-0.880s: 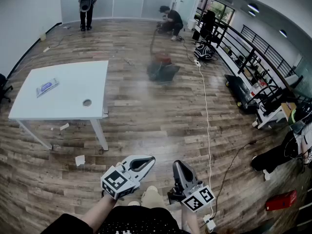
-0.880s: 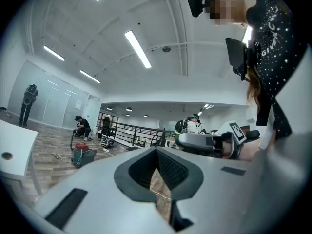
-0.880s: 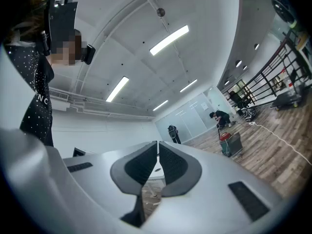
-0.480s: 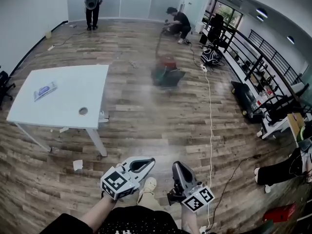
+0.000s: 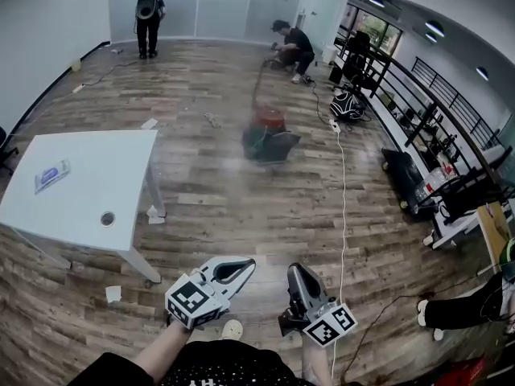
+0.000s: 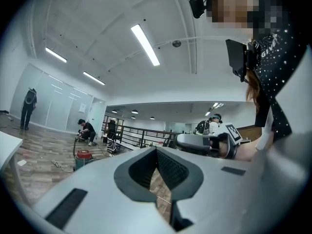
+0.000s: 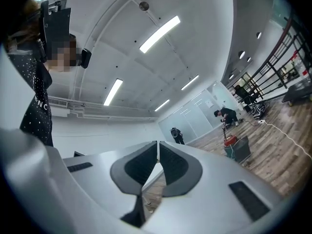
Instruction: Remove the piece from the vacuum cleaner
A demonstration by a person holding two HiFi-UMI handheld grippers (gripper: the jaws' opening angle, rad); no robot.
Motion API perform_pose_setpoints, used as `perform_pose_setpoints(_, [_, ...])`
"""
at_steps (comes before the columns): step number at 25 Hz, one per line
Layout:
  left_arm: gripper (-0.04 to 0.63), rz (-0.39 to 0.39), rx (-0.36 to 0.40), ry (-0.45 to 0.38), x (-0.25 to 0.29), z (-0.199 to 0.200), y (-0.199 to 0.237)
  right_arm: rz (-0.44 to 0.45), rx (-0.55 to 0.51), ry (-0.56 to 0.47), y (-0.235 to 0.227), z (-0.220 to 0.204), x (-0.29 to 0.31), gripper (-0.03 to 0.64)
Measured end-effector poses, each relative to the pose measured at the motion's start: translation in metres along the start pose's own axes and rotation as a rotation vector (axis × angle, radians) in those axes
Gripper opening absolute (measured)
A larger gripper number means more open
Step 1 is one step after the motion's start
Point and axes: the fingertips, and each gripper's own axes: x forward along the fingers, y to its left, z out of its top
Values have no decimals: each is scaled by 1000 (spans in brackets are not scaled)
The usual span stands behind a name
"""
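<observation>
Head view looking steeply down over a wood floor (image 5: 241,207) in a large open room. At the bottom centre a person holds two grippers side by side, pointing up the frame. The left gripper (image 5: 241,265) has its jaws clenched together with nothing between them, and the right gripper (image 5: 294,272), just beside it, is likewise closed and empty; each gripper's own view shows its dark pads meeting at the tips. The vacuum cleaner (image 5: 268,135), a dark body with a red top, stands on the floor in the upper middle of the frame, well apart from both grippers, blurred so its parts cannot be made out. A thin hose (image 5: 259,79) rises from it toward a crouching person (image 5: 294,45) near the top. A white cable (image 5: 343,191) runs down the floor right of the vacuum. A white table (image 5: 88,191) fills the left side, with a small packet (image 5: 51,175) on it. Another person (image 5: 148,18) stands at the upper left
</observation>
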Motion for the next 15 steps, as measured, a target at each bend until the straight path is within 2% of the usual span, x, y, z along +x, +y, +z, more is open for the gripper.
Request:
perform_pose_setpoints(5, [6,-4,-1,9,39,-2,25,0,-1,13,-42,8,21,11])
perform_pose_setpoints(15, [6,-17,-63,48,89,-20,80,-55,51,36,-105,1,52,11])
